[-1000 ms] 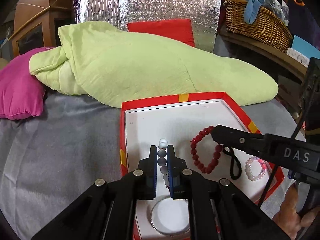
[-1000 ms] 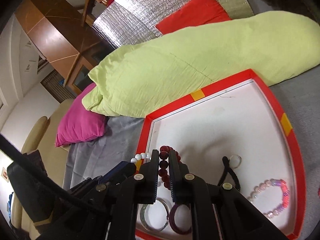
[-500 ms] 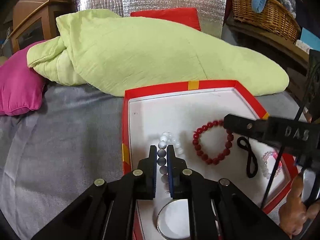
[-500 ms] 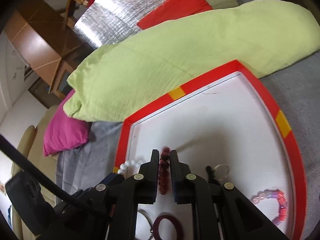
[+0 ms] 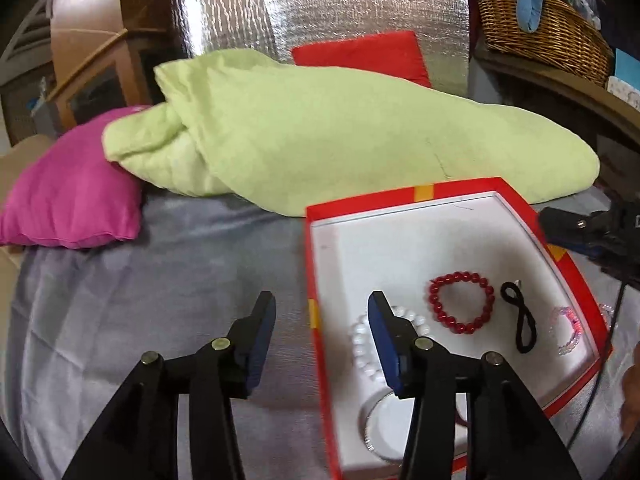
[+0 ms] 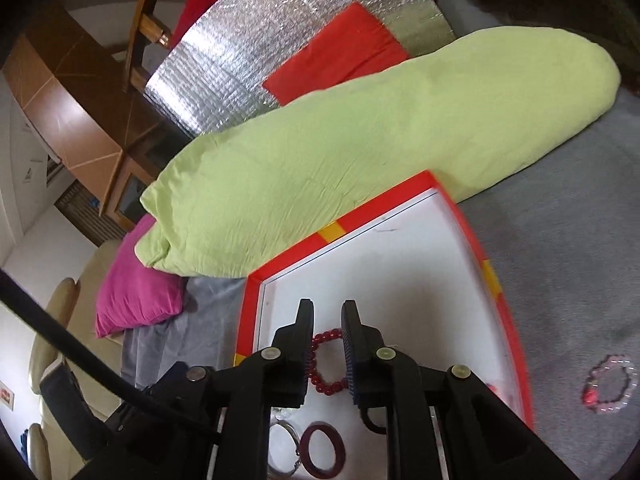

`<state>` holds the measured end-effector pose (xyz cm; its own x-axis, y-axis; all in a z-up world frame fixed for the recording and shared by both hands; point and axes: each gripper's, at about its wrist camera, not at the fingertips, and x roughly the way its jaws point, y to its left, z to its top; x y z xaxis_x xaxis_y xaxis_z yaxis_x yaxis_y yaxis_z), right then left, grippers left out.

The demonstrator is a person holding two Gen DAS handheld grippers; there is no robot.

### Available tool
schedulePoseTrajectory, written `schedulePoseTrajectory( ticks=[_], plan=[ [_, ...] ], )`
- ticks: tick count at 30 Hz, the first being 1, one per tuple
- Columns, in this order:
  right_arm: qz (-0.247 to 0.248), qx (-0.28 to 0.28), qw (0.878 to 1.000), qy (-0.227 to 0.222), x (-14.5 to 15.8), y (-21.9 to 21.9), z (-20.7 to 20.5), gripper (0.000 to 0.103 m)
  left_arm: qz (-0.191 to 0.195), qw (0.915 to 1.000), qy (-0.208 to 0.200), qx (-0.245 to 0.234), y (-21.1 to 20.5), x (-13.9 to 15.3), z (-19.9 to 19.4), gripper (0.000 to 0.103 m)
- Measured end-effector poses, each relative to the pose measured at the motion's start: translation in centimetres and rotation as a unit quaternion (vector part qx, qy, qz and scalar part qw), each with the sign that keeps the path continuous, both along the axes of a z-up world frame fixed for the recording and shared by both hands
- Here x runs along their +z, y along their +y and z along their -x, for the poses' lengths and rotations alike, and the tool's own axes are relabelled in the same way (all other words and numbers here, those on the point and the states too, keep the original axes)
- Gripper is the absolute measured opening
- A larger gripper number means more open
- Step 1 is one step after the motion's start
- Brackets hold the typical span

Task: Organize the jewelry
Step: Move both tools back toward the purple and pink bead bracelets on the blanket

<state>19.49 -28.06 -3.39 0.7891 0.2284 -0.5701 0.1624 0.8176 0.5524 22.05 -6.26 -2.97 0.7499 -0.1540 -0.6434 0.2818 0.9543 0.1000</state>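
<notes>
A red-rimmed box [image 5: 400,199] with a white floor lies on the grey bed sheet; it also shows in the right wrist view [image 6: 400,205]. Inside lie a white bead bracelet [image 5: 362,350], a red bead bracelet [image 5: 460,302], a black cord [image 5: 520,322], a pink bead bracelet [image 5: 568,330] and a silver bangle [image 5: 370,424]. My left gripper [image 5: 322,330] is open and empty above the box's left rim. My right gripper [image 6: 326,340] is open and empty above the red bead bracelet [image 6: 326,364]. A maroon ring [image 6: 322,454] lies in the box. Another pink bracelet [image 6: 610,384] lies on the sheet outside.
A green quilt [image 5: 340,132] lies behind the box, a magenta pillow [image 5: 68,204] at the left. A red cushion [image 5: 360,56] leans on a silver foil panel [image 5: 320,12]. A wicker basket [image 5: 540,20] stands on a shelf at the back right.
Both grippers opened. The left let go of the white bead bracelet and the right let go of the red one; both now lie in the box. Both grippers drew back.
</notes>
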Motion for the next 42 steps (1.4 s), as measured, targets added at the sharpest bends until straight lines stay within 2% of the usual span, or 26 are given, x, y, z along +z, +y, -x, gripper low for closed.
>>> schedulePoseTrajectory(
  ticks=[3,7,16,23,26,31,35,38,42],
  plan=[
    [-0.002,-0.009,1.0,0.002,0.4,-1.0,1.0,0.018,-0.021,0.9996,-0.014,0.015,0.4,0.6,1.1,0.056],
    [0.001,-0.016,1.0,0.0,1.1,-2.0,2.5,0.018,-0.032,0.9984,-0.024,0.04,1.5,1.2,2.6,0.063],
    [0.029,-0.027,0.999,-0.01,3.3,-3.7,7.1,0.018,-0.026,0.9959,-0.006,0.087,5.5,0.8,6.1,0.063],
    [0.049,-0.052,0.997,-0.001,3.5,-7.0,12.6,0.018,-0.019,0.9956,0.0,0.092,7.6,0.3,9.3,0.063],
    [0.048,-0.074,0.996,0.017,2.9,-9.4,14.1,0.018,-0.012,0.9955,0.009,0.094,8.3,-0.2,10.7,0.063],
    [0.035,-0.114,0.991,0.061,0.9,-13.2,14.8,0.024,-0.007,0.9956,0.037,0.086,8.8,-1.3,11.6,0.063],
    [0.034,-0.106,0.987,0.117,-1.4,-14.0,13.1,0.024,-0.009,0.9943,0.065,0.085,8.7,-2.5,10.9,0.063],
    [0.033,-0.095,0.984,0.147,-2.8,-14.1,11.9,0.024,0.006,0.9918,0.1,0.079,8.7,-3.5,10.0,0.063],
    [0.075,-0.087,0.979,0.167,-3.5,-13.4,10.5,0.024,0.008,0.9878,0.133,0.08,8.7,-4.6,9.4,0.063]
  ],
)
